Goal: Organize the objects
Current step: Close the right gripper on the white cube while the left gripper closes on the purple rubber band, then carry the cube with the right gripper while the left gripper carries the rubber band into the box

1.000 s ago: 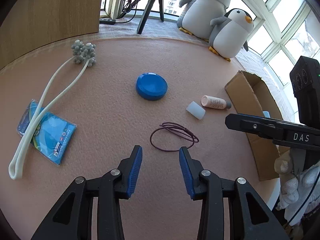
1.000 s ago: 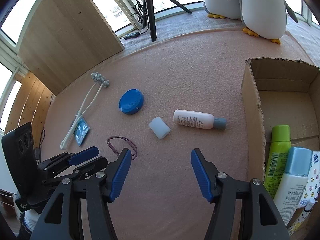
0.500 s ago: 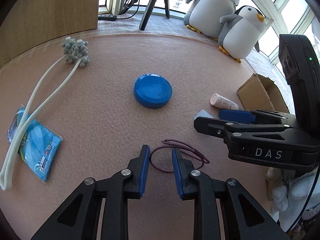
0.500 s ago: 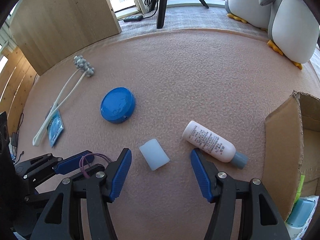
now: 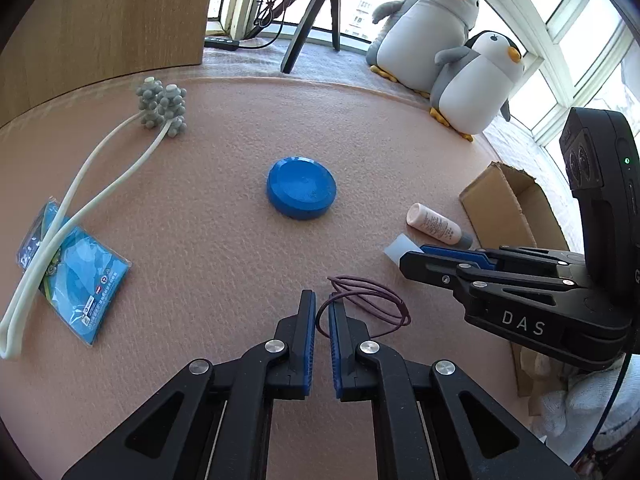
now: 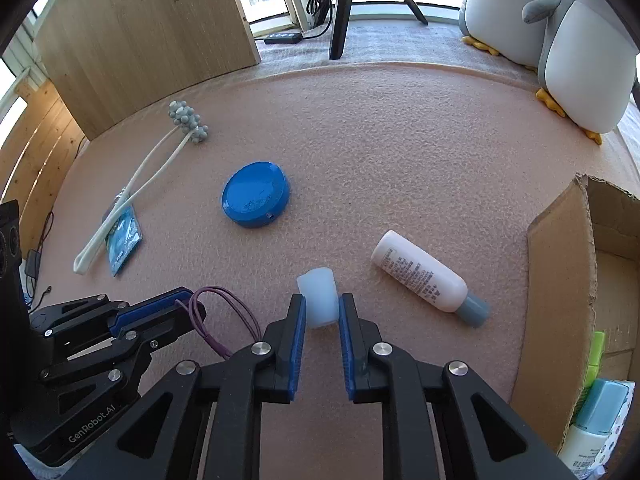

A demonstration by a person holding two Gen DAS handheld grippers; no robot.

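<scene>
Grippers at work over a pink felt-covered table [image 5: 200, 240]. Left gripper [image 5: 322, 308] nearly closed, pinching the near edge of a purple hair-tie loop [image 5: 372, 304] lying flat on the felt. Right gripper [image 6: 322, 312] clamped around a small translucent white cap [image 6: 318, 296], pads pressed against both its sides. Just right of the cap, a pale pink bottle [image 6: 420, 278] with a grey lid, lying on its side. Further right, an open cardboard box [image 6: 560, 280] with a green bottle [image 6: 594, 356] and a light-blue-capped bottle [image 6: 596, 412] inside. Toward the middle of the table, a round blue case [image 5: 302, 188]. At far left, a white looped massager [image 5: 92, 184] with grey knobbed heads lying across a blue packet [image 5: 76, 272]. Behind the table, two plush penguins [image 5: 452, 48] by the window, beside a tripod [image 5: 312, 12].
</scene>
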